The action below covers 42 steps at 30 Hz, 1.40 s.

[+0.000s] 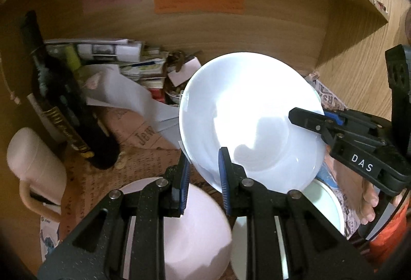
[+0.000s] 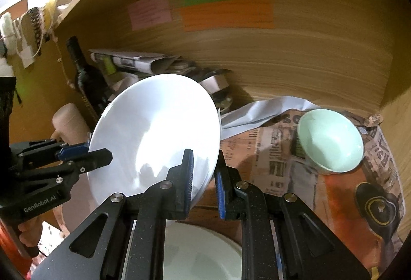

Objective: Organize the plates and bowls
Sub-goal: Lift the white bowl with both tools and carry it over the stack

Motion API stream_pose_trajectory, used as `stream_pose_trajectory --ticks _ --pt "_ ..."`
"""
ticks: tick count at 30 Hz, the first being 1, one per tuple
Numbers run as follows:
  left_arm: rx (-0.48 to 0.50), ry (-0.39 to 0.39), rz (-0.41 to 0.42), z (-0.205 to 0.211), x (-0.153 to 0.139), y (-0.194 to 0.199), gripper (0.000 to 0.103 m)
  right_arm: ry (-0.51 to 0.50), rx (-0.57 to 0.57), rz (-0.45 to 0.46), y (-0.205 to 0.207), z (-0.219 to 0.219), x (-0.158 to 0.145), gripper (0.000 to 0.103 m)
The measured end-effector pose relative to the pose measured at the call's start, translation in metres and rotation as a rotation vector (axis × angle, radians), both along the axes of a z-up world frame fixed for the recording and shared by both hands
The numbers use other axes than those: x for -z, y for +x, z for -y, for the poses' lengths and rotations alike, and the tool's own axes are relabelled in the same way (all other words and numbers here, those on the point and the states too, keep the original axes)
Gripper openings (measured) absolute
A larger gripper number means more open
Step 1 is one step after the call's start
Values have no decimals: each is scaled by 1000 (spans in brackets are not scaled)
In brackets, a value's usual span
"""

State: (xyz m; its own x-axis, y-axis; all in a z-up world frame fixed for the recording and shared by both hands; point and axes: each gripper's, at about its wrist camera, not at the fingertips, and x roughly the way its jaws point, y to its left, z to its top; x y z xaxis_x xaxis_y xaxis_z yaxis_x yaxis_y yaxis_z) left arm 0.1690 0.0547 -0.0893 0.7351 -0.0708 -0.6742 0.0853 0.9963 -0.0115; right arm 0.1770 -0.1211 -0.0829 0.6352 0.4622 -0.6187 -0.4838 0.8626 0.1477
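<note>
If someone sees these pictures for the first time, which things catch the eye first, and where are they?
First is the white plate, bright and tilted in mid-air at the centre, pinched at opposite rims by the left gripper and the right gripper, both with jaws shut on it. Next are the mint-green bowl on newspaper at the right, and the dark wine bottle standing at the left.

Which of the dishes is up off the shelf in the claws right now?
The white plate, tilted, with both claws shut on opposite edges of its rim. The mint-green bowl sits apart on the newspaper, and the pink bowl lies below the plate.
</note>
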Motion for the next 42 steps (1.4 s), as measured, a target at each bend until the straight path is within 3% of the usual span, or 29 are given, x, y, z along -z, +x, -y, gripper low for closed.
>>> stream_pose_trajectory --ticks 17,42 --pt "-94 -42 8 -49 7 -45 21 -43 -104 -34 -25 -56 10 15" --pt "-183 -46 -104 -93 53 -73 21 -137 -192 -160 -43 -101 59 16"
